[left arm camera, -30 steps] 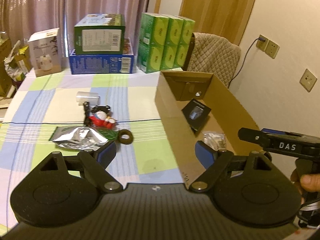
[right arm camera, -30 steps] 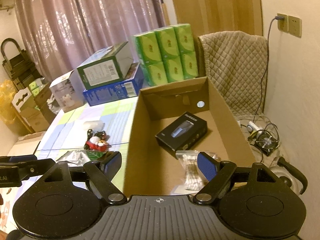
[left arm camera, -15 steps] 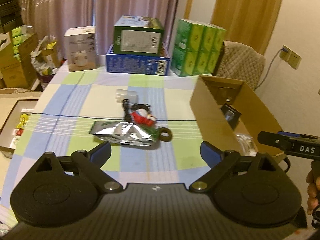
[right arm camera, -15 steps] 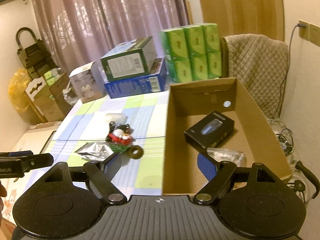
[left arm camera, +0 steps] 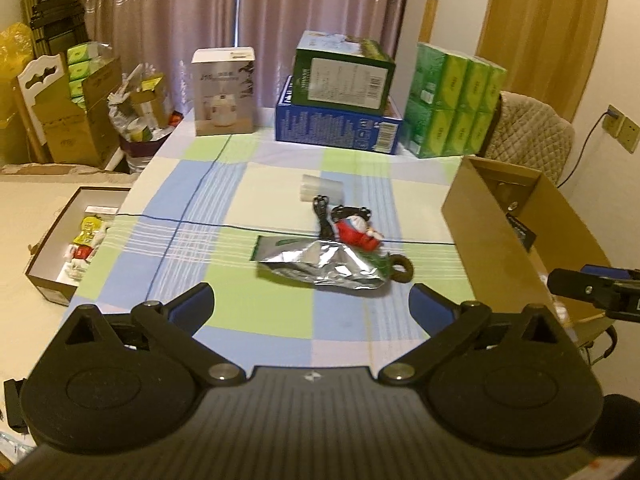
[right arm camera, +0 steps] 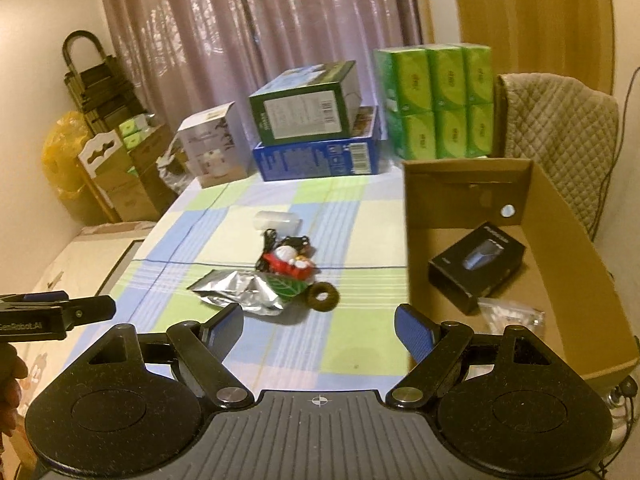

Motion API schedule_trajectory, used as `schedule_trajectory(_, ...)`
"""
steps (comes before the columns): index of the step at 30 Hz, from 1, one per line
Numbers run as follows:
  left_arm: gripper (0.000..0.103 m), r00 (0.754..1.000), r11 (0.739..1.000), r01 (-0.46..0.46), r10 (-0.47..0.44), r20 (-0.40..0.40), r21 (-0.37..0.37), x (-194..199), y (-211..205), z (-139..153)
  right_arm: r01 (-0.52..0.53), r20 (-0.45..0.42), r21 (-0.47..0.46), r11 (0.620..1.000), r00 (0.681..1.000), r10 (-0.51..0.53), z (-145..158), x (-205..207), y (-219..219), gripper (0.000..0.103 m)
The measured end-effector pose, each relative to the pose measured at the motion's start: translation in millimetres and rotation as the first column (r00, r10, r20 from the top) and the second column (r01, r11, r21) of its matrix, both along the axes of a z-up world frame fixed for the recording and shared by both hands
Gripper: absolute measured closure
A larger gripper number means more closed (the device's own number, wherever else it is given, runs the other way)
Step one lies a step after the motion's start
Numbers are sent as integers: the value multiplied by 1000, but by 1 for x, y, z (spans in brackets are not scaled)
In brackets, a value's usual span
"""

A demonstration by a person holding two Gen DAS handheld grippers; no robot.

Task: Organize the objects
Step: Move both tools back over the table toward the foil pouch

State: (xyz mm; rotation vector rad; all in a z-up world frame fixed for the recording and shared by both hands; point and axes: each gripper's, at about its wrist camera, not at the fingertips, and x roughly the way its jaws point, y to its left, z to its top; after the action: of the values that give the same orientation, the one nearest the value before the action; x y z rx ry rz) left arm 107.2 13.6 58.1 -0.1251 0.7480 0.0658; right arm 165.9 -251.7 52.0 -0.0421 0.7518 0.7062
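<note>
Both handheld tools hover over the near edge of the checked tablecloth [left arm camera: 192,240], the left gripper [left arm camera: 312,304] and right gripper [right arm camera: 319,320] each spread wide and empty, seemingly lined up on the loose clutter. A crinkled foil pouch [left arm camera: 324,266] lies mid-table, touching a red figurine [right arm camera: 289,263] and a dark ring [right arm camera: 323,297]. The cardboard box [right arm camera: 576,248] at right (already holding a black carton [right arm camera: 476,266]) looks to be the destination.
</note>
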Motion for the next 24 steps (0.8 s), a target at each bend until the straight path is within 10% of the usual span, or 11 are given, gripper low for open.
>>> schedule_trajectory(24, 1, 999, 999, 28, -28, -18, 25, 18, 29, -49, -74, -52, -38, 997, 996, 72, -61, 4, 52, 23)
